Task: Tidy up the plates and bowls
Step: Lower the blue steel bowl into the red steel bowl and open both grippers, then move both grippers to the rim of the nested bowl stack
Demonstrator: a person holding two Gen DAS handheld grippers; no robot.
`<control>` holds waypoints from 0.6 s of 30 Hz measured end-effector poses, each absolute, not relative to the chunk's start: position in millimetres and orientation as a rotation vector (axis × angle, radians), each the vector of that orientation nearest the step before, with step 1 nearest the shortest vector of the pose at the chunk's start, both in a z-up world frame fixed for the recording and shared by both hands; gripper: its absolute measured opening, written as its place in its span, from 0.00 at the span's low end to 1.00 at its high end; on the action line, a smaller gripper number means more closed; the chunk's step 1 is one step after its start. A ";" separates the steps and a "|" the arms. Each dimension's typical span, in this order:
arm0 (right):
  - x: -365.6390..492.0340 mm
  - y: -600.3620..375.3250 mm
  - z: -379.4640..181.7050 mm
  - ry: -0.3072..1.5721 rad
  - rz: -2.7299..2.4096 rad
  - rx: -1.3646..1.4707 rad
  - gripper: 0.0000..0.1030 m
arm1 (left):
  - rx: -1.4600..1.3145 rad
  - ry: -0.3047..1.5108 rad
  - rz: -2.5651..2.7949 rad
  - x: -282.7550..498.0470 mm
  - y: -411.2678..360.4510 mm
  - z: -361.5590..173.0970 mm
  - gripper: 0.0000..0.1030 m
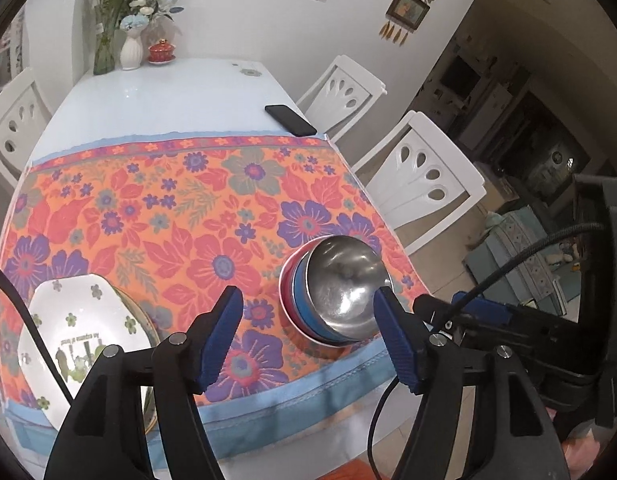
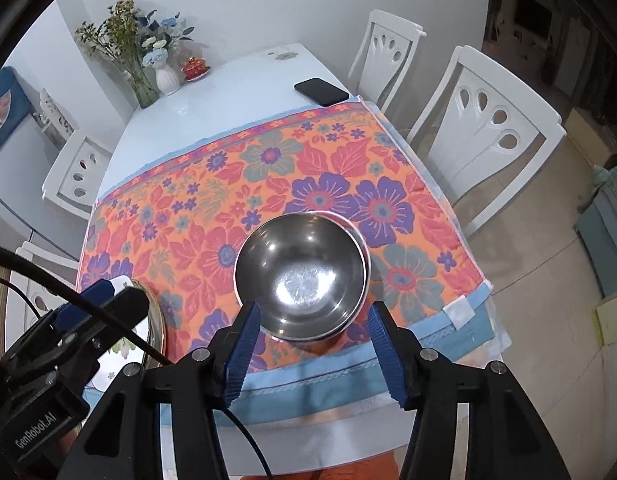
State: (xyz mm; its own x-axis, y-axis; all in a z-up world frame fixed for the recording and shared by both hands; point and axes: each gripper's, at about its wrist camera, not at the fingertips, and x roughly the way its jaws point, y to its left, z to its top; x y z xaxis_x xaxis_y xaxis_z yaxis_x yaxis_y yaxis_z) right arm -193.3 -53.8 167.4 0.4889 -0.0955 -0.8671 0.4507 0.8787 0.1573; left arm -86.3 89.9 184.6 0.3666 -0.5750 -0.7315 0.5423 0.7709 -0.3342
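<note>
Left gripper wide open and empty, right gripper likewise, shiny steel bowl nested in blue and red bowls near table's front edge, flowered white plate at front-left corner.

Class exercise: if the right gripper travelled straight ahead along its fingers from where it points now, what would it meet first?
Most likely the steel bowl, which sits directly ahead of the open right gripper, between its finger lines. Depth is uncertain, so it may touch the rim or pass just above it.
</note>
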 end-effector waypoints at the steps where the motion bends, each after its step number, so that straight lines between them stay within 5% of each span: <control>1: -195.2 -50.8 168.5 1.008 -0.346 0.386 0.52 | -0.046 0.956 -0.721 -86.7 92.1 184.7 0.64; 18: -205.3 -25.8 167.7 1.025 -0.330 0.390 0.52 | -0.100 0.981 -0.732 -92.4 110.7 177.9 0.64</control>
